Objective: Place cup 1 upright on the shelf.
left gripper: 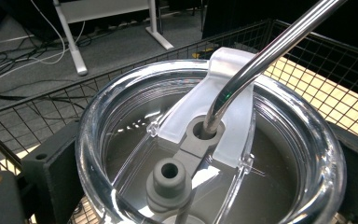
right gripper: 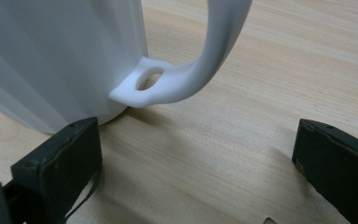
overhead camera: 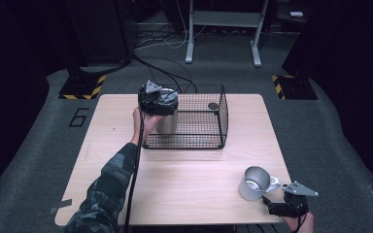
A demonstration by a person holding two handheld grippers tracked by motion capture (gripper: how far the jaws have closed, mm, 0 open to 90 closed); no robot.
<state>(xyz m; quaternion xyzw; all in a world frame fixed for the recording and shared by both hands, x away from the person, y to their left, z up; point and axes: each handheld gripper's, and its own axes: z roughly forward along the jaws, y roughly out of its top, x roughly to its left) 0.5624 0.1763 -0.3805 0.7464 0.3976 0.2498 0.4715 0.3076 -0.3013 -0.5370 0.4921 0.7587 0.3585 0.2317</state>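
At the far edge of the table (overhead camera: 184,194), left of its middle, a black wire basket (overhead camera: 209,128) stands, and the steel tumbler (overhead camera: 166,121) is upright in the basket's left end. The left gripper (overhead camera: 156,102) has it by the top: in the left gripper view the black jaws sit hard against either side of the clear lid (left gripper: 205,140), pinching the tumbler just under the rim. The tumbler's long axis runs straight up, and the bent metal straw (left gripper: 261,60) leans out of the lid toward the basket's far side. It looks stiff, smooth and fairly heavy for its size, so the wall is likely slippery; the hold below the lid's lip is a sound one, since the lip would stop a slide. The lid itself is probably only pressed on and should not carry the weight.

Near the right front corner of the table stands a pale mug (overhead camera: 255,183), mouth up, its axis also vertical, its white handle (right gripper: 200,70) pointing toward the right edge. The right gripper (overhead camera: 284,206) waits just beside it with jaws spread wide and holding nothing, the handle between them but untouched. The mug seems light and rigid; the handle loop is the natural place to take it.
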